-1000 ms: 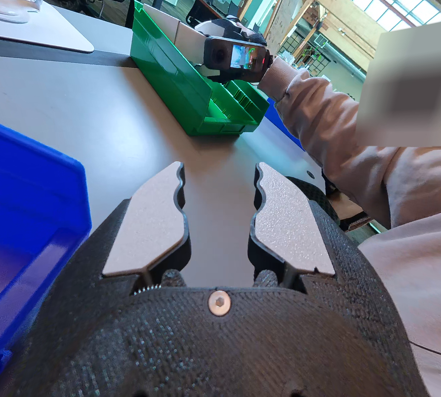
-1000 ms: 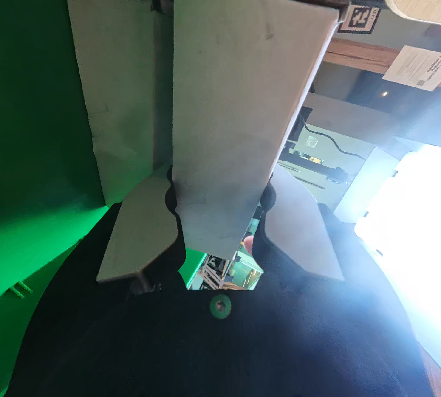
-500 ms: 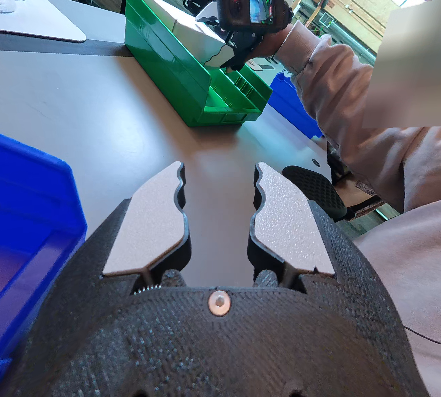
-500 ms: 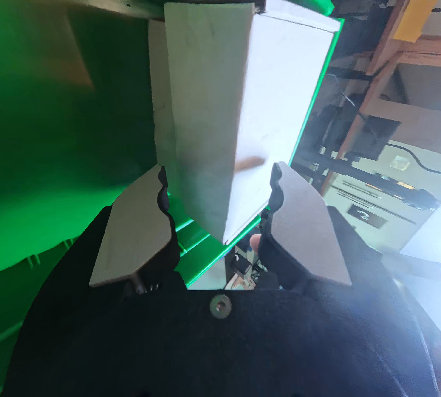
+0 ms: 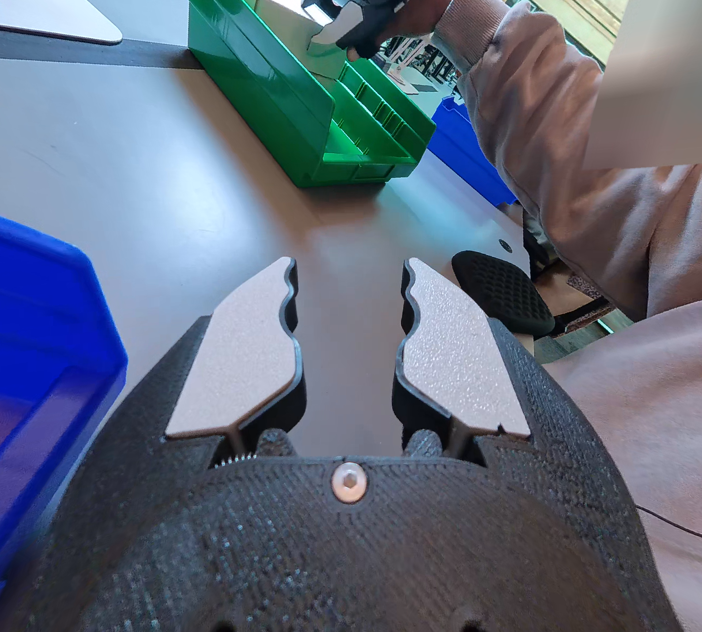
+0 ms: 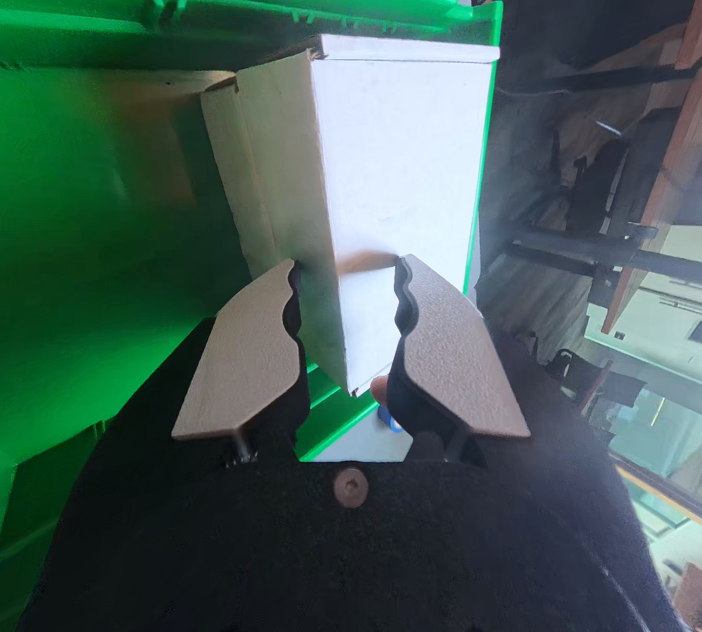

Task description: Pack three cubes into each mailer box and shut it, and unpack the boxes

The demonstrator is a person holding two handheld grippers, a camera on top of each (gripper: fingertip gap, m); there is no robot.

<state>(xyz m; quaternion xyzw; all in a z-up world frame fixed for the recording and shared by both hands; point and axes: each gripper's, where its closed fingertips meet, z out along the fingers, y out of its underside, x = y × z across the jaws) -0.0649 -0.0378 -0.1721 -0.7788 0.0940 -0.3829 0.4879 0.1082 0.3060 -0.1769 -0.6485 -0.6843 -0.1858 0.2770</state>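
A white cardboard mailer box (image 6: 395, 173), standing in the long green plastic bin (image 5: 266, 82) at upper centre, is straddled by the right gripper (image 6: 347, 272), jaws parted, seemingly not yet clamped. A firm squeeze and lift appear next. The left gripper (image 5: 349, 272) hangs spread and empty over the grey table (image 5: 152, 177).

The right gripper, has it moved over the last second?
Yes. The right gripper has risen above the green bin rim, tipping to point down at the white mailer box.

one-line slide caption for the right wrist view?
Right gripper, jaws open, straddling the corner of a closed white cardboard mailer box standing inside a green plastic bin.
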